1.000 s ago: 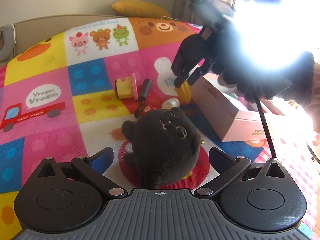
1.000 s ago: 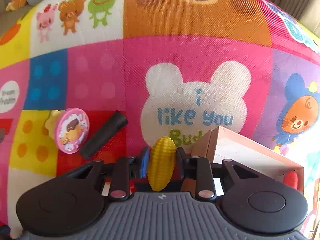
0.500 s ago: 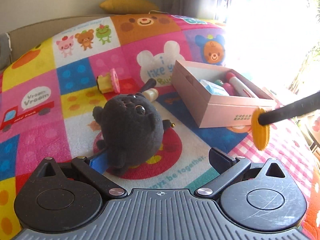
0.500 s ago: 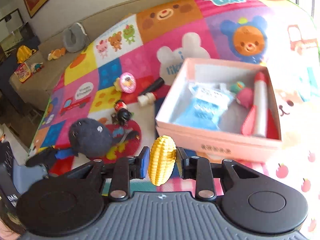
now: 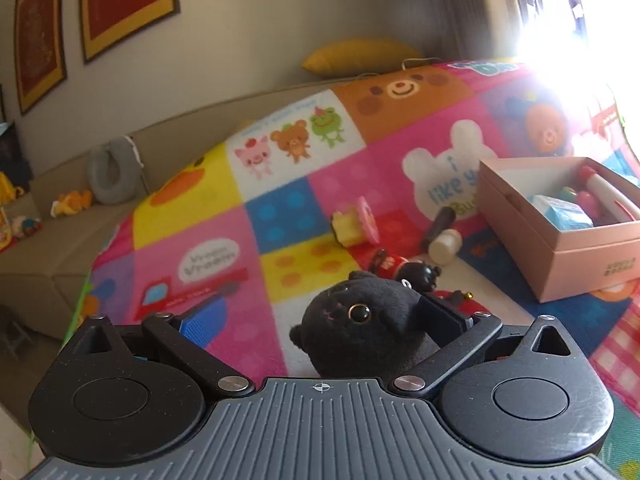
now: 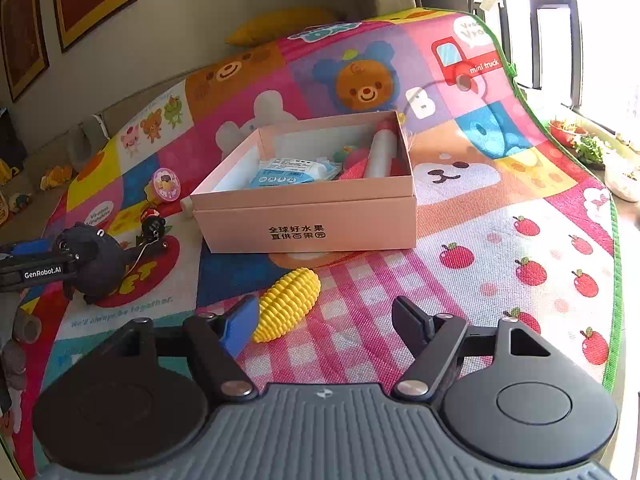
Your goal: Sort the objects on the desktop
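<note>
Now right gripper (image 6: 324, 320), jaws just released, corn (image 6: 288, 304) lying before box (image 6: 308, 220); left gripper (image 5: 320, 320) clenches plush (image 5: 368, 328)—carry it over box, release low.

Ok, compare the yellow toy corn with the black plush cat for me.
The toy corn is ridged, hard-looking and yellow; the plush cat is soft, black and bulkier. The corn lies free on the mat, touching no pad, in front of the pink box; the cat sits between the left gripper's jaws. Both are outside the box.
</note>
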### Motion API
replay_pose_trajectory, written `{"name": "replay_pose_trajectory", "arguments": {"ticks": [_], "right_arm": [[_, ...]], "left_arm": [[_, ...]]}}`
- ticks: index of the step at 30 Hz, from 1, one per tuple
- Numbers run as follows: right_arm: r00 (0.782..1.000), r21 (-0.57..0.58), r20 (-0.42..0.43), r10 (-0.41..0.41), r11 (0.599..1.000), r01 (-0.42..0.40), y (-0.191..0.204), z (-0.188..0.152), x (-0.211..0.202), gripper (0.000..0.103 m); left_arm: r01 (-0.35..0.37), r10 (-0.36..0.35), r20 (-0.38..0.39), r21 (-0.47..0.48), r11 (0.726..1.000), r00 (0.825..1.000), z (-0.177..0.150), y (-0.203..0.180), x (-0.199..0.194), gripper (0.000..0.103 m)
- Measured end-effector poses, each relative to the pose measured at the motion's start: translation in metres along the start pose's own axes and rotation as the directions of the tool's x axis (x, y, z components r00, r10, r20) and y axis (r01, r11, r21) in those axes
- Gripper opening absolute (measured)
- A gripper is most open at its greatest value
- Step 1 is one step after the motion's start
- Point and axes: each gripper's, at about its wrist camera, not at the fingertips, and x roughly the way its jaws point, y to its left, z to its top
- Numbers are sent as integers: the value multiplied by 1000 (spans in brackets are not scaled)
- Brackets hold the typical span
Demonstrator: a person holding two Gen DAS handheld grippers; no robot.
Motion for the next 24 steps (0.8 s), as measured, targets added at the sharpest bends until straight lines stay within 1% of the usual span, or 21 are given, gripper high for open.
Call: {"name": "replay_pose_trajectory", "arguments": {"ticks": [2, 3, 6, 7, 8, 10, 11, 14, 15, 16, 17, 19, 22, 24], "right_arm": [[999, -10, 32, -3, 1000, 4, 1, -5, -1, 82], [999, -16, 45, -12, 1000, 12, 1, -7, 0, 84], [999, -31, 41, -32, 999, 33, 3, -15, 6, 85], [999, -26, 31, -32, 999, 32, 2, -16, 9, 85], [999, -22, 27, -29, 999, 30, 2, -15, 9, 85], [999, -8, 39, -16, 1000, 16, -1, -17, 7, 89], [999, -2, 37, -13, 1000, 13, -2, -17, 7, 89], [999, 8, 33, -12, 1000, 11, -3, -17, 8, 89], [999, 6, 32, -12, 1000, 12, -3, -17, 9, 89], [999, 0, 31, -14, 1000, 14, -2, -17, 9, 89], [999, -5, 31, -16, 1000, 16, -1, -18, 9, 89], [999, -14, 30, -21, 1000, 21, 1, -18, 9, 89], [999, -17, 26, -29, 999, 29, 2, -18, 10, 89], [999, -14, 24, -33, 999, 33, 1, -18, 11, 93]], "left_arm": [[-4, 4, -18, -14, 1000, 1000, 4, 9, 4, 103], [-20, 20, -18, -19, 1000, 1000, 5, 12, 5, 103], [-125, 125, -3, -43, 991, 992, 9, 21, 4, 103], [-144, 144, -8, -59, 988, 990, 10, 25, 6, 103], [-146, 144, -25, -80, 986, 989, 10, 32, 9, 103], [-109, 104, -47, -119, 987, 993, 8, 40, 11, 103], [-79, 73, -50, -135, 988, 996, 6, 43, 9, 103], [-40, 35, -47, -115, 993, 998, 4, 36, 4, 103], [-17, 11, -48, -109, 994, 999, 3, 33, 3, 103], [30, -36, -57, -99, 995, 998, 3, 28, 1, 103], [77, -83, -71, -83, 994, 994, 2, 22, 1, 103], [134, -136, -90, -25, 991, 987, -3, 4, -1, 103], [185, -176, -104, 81, 979, 979, -13, -22, -3, 103], [208, -196, -108, 113, 971, 975, -17, -34, -3, 103]]}}
